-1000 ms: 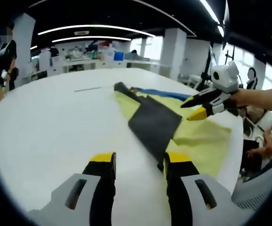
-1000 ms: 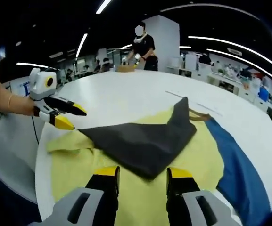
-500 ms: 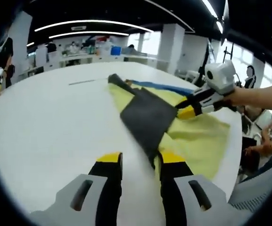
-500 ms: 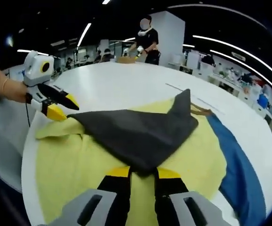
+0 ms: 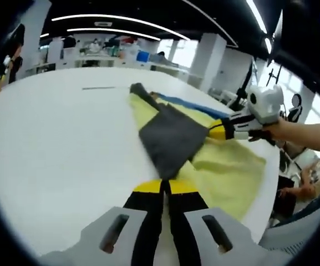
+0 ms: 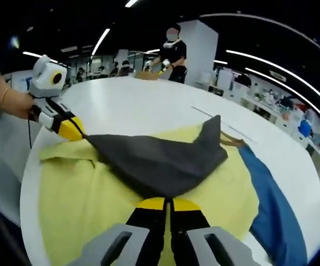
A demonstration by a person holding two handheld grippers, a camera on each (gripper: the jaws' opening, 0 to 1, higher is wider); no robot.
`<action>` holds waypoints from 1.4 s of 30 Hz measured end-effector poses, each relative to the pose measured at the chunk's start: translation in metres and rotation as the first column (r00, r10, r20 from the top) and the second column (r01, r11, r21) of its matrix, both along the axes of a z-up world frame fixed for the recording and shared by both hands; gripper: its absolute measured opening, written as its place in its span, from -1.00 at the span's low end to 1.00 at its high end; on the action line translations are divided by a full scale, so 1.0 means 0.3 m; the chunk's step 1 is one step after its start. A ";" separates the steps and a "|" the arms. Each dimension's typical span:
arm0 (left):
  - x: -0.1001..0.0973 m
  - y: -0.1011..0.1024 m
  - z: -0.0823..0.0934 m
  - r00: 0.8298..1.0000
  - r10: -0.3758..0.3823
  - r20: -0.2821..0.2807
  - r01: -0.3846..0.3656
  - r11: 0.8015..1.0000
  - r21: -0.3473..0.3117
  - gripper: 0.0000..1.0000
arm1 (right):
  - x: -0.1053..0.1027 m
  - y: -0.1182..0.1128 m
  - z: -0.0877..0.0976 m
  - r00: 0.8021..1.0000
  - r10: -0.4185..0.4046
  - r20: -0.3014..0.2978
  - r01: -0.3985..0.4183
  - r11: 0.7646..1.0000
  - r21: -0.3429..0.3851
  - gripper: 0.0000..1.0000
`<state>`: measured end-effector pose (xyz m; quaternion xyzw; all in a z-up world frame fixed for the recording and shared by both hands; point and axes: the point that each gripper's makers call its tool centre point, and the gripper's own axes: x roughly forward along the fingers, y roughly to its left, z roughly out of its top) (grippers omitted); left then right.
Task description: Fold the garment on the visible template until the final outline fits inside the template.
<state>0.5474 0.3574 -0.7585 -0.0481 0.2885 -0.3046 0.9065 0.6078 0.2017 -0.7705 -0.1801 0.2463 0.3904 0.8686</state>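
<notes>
A dark grey garment (image 5: 168, 138) (image 6: 160, 160) lies on a yellow sheet (image 5: 226, 172) (image 6: 82, 194) on the white table. My left gripper (image 5: 166, 185) is shut on the garment's near corner in the left gripper view. It enters the right gripper view from the left as the left gripper (image 6: 77, 132), pinching the cloth's left corner. My right gripper (image 6: 168, 202) is shut on the near corner in its own view. In the left gripper view the right gripper (image 5: 212, 132) grips the garment's right corner. The cloth stretches between the two grippers.
A blue cloth strip (image 5: 190, 103) (image 6: 270, 205) lies along the yellow sheet's far side. The round white table (image 5: 54, 144) (image 6: 137, 105) has bare room beyond the garment, with a thin dark line (image 5: 98, 87). A person in black (image 6: 173, 52) stands at its far edge.
Both grippers have gone from open to shut, each closing on a corner of the grey garment. The left gripper moved in to the cloth's edge, which now looks pulled taut.
</notes>
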 end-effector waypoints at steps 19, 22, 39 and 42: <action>0.053 0.035 0.166 0.993 0.066 0.096 -0.059 0.995 -0.075 -1.00 | 0.023 0.015 0.106 0.998 -0.062 0.005 0.061 0.990 0.130 -1.00; 0.066 0.049 0.192 0.990 0.081 0.116 -0.072 0.995 -0.076 -1.00 | 0.023 0.021 0.119 0.998 -0.057 0.011 0.056 0.990 0.133 -1.00; 0.116 0.181 0.283 0.960 0.197 0.200 -0.189 0.980 -0.058 -1.00 | 0.007 0.115 0.181 1.000 -0.009 -0.008 0.011 0.977 0.215 -1.00; 0.115 0.195 0.282 0.958 0.202 0.201 -0.196 0.979 -0.053 -1.00 | 0.003 0.120 0.181 1.000 -0.006 -0.009 0.008 0.976 0.216 -1.00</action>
